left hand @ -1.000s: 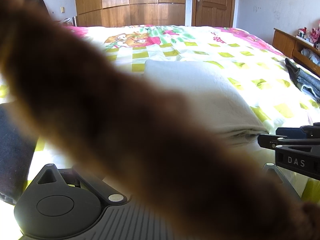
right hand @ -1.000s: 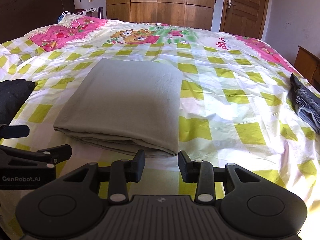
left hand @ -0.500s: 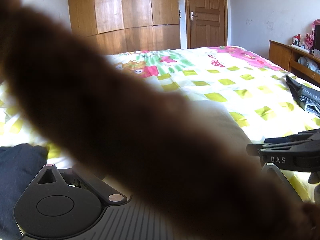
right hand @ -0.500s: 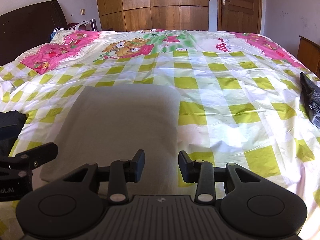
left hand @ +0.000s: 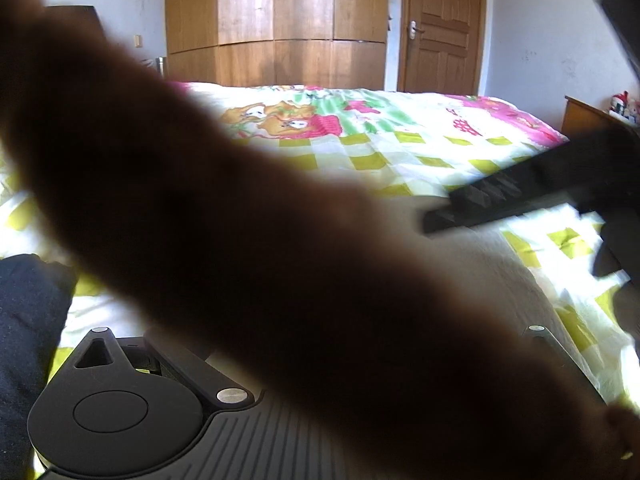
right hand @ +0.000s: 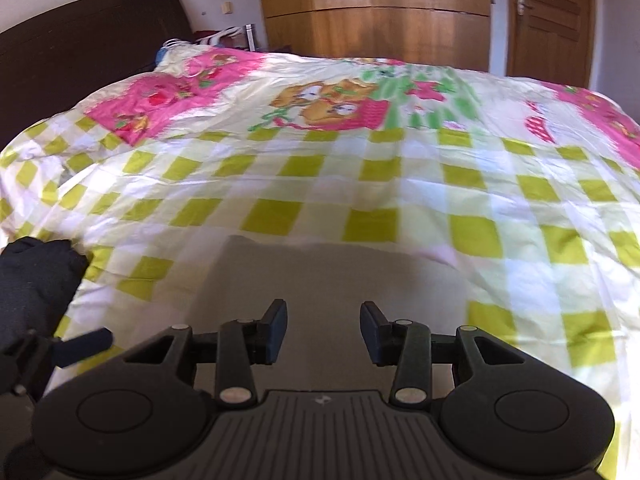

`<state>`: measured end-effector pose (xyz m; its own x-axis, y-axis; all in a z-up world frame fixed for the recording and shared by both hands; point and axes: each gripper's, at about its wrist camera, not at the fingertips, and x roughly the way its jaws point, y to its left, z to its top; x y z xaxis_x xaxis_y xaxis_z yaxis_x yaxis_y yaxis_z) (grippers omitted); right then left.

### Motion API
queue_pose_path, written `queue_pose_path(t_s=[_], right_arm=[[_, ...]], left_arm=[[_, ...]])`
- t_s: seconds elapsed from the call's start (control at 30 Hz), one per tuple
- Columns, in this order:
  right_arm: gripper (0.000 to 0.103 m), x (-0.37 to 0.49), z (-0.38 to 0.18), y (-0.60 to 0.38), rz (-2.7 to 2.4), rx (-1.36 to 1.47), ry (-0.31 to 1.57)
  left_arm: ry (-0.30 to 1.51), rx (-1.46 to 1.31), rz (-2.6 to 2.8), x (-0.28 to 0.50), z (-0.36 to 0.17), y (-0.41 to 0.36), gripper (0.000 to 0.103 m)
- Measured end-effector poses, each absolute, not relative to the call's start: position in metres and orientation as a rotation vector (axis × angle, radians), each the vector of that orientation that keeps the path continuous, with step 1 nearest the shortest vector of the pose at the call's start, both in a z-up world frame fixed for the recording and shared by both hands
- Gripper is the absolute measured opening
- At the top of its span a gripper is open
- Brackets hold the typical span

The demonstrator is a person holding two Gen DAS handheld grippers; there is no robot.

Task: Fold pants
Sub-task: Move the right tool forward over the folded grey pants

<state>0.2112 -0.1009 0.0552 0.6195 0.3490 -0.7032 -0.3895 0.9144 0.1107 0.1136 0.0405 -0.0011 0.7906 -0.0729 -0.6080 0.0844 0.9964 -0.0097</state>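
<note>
Blurred brown mass (left hand: 248, 240) hides left tongs, state unreadable; right tongs (right hand: 323, 330) apart, empty, over grey folded pants (right hand: 320, 276), near edge cut off.

Matt grey cloth pants (right hand: 320, 280), glossy wood wardrobe (right hand: 376, 12)

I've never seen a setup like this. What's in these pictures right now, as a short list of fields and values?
Setting: bed with a green-checked cartoon cover
Folded grey pants: lying flat on the bed, directly ahead of the right gripper
Right fingers: apart, holding nothing
Left gripper: fingers hidden by a blurred brown shape across the lens
Dark garment: at the left
Background: wooden wardrobe, door
</note>
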Motion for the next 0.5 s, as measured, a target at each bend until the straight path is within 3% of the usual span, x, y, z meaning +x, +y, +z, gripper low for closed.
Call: queue_pose_path(t_s=[0.17, 0.2, 0.23, 0.3, 0.33, 0.5], right_arm=[[0.057, 0.232, 0.035, -0.045, 0.433, -0.210, 0.850], [0.057, 0.235, 0.030, -0.041, 0.410, -0.223, 0.866], [0.049, 0.239, 0.026, -0.042, 0.387, -0.214, 0.883], [0.020, 0.241, 0.025, -0.048, 0.366, -0.190, 0.912], [0.019, 0.241, 0.028, -0.052, 0.369, -0.173, 0.914], [0.020, 0.233, 0.050, -0.056, 0.394, -0.146, 0.903]], left_arm=[[0.700, 0.024, -0.146, 0.112, -0.011, 0.040, 0.083], [0.710, 0.017, -0.158, 0.112, -0.013, 0.042, 0.075], [0.719, 0.008, -0.173, 0.112, -0.014, 0.043, 0.065], [0.735, -0.018, -0.197, 0.112, -0.016, 0.047, 0.050], [0.742, -0.039, -0.213, 0.112, -0.016, 0.049, 0.044], [0.736, -0.049, -0.224, 0.107, -0.013, 0.052, 0.038]])
